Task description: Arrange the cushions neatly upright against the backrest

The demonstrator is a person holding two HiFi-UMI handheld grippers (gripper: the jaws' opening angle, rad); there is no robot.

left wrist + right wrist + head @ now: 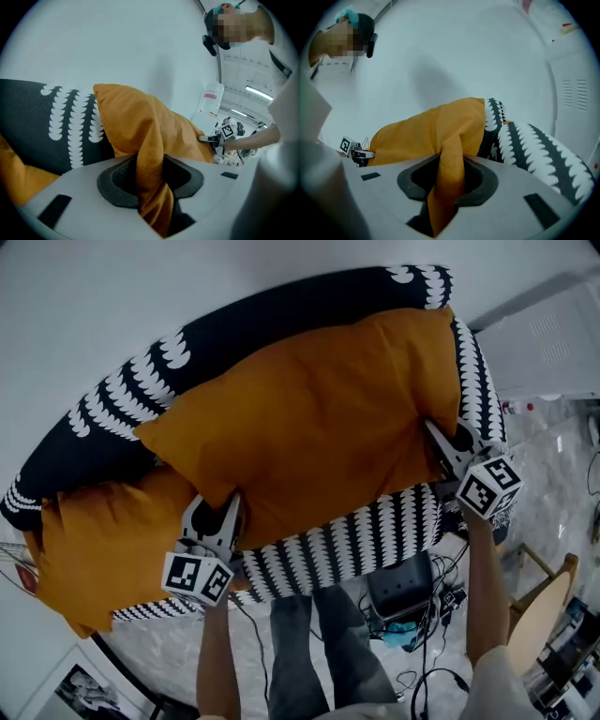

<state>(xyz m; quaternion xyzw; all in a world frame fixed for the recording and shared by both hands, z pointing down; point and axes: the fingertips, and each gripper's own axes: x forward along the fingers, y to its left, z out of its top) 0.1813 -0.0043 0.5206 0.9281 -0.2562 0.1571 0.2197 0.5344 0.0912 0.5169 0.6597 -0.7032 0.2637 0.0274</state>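
The black-and-white patterned sofa [375,531] fills my head view, with its backrest [225,338] curving along the far side. The big orange cushion [319,418] spans most of the sofa's width, tilted up between seat and backrest. A 2nd orange cushion [94,549] lies slumped at the left end, just beside the big one's lower left corner.

My left gripper [217,510] has that lower left corner and my right gripper [446,441] has the lower right one. In each gripper view the fingers [117,185] are pinching a bunched fold of orange cloth, with no gap around it.

I judge this cushion light, soft and floppy. It sags between my 2 holds, and the thin cover could slide out of a pinch. The corners suit it, as the cloth gathers thickest there. I'd keep both holds level so it stands straight.
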